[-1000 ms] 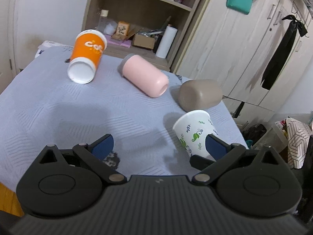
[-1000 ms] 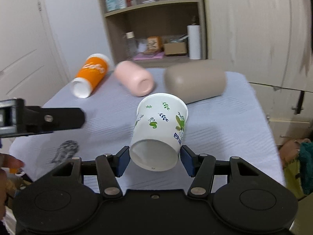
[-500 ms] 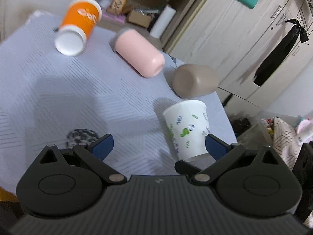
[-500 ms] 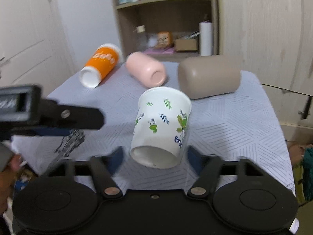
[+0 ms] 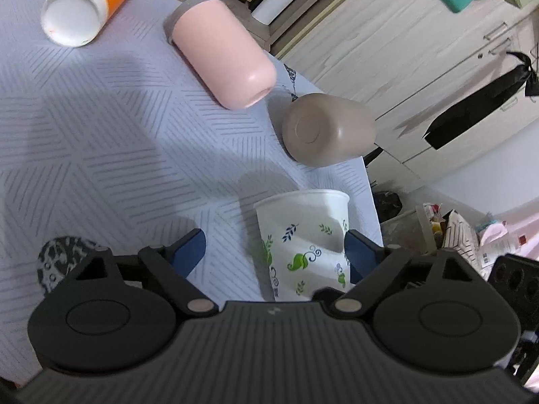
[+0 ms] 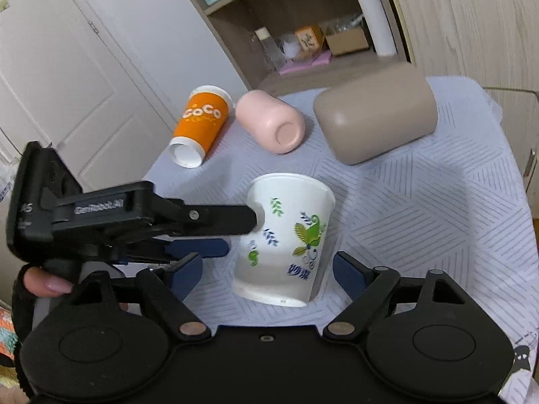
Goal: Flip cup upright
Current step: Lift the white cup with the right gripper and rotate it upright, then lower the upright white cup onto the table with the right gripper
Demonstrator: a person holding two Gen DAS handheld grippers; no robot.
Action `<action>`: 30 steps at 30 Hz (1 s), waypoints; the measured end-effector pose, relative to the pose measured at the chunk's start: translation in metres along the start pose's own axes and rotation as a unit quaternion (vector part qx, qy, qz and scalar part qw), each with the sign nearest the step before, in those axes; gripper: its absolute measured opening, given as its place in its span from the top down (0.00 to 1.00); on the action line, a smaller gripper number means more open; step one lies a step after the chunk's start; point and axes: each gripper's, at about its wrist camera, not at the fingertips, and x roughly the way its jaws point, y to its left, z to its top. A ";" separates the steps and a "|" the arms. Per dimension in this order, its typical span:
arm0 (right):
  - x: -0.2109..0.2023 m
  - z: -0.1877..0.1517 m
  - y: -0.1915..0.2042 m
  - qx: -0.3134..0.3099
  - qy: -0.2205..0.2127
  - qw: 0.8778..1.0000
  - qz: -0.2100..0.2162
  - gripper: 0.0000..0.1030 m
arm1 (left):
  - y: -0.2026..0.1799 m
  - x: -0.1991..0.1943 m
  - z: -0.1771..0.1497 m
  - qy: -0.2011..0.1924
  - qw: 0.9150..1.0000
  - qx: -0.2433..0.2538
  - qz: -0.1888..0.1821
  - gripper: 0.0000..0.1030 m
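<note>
A white paper cup with leaf prints stands mouth up on the grey-blue tablecloth; it also shows in the left wrist view. My right gripper is open, its blue pads apart on either side of the cup's base and clear of it. My left gripper is open around the cup; one finger presses and dents the cup's side near the rim.
An orange paper cup, a pink cup and a taupe cup lie on their sides further back on the table. A shelf unit and wardrobe doors stand behind. The table's right edge drops off near the white cup.
My right gripper has opened and let go of the white cup, which now stands upright on the cloth. My left gripper has moved in around the cup and touches its side.
</note>
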 end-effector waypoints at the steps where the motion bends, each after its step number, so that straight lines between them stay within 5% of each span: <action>1: 0.002 0.001 -0.002 0.003 0.004 1.000 0.000 0.17 | -0.001 0.002 0.001 0.003 1.000 0.002 -0.003 0.18; 9: 0.012 0.004 -0.008 0.017 0.008 1.000 -0.003 0.35 | -0.008 0.007 0.002 0.004 0.999 0.017 -0.044 0.47; 18: 0.006 -0.004 0.000 -0.006 -0.008 1.000 -0.008 0.36 | -0.019 -0.010 -0.013 -0.023 0.996 0.076 -0.051 0.49; 30: -0.010 -0.032 0.038 -0.088 -0.053 0.994 -0.035 0.36 | -0.025 -0.059 -0.044 -0.078 0.978 0.184 -0.053 0.49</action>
